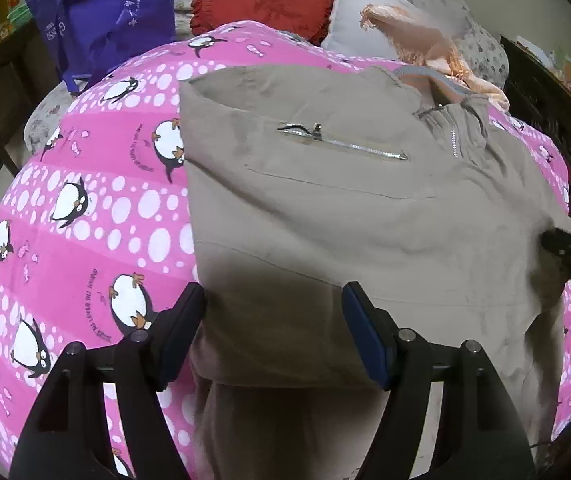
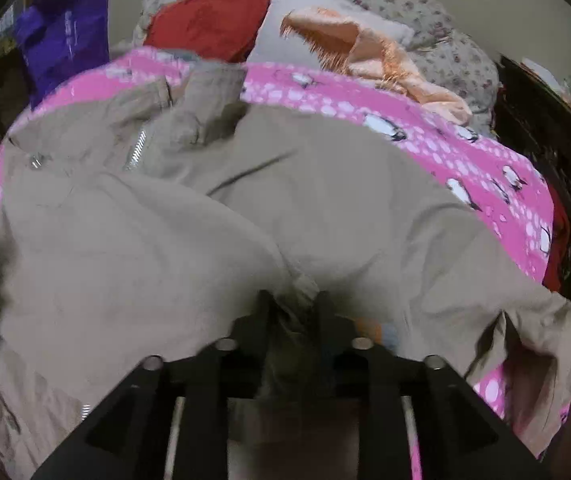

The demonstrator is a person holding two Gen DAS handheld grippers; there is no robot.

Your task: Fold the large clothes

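Beige jacket point(image 1: 325, 208) on pink bedsheet point(image 1: 85, 200), purple bag point(image 1: 101, 12) behind

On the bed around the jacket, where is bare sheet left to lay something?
Free: the penguin sheet left of the beige jacket, up to the purple bag; a narrower strip on its right. Crowded: the head end, with red cushion, peach garment and floral bedding.

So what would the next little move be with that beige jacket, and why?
Probably lift the right gripper and carry its fold leftward across the jacket. Its fingers have a bunch of the cloth between them, while the left gripper stands open over the near edge and that side already lies flat on the pink bedspread.
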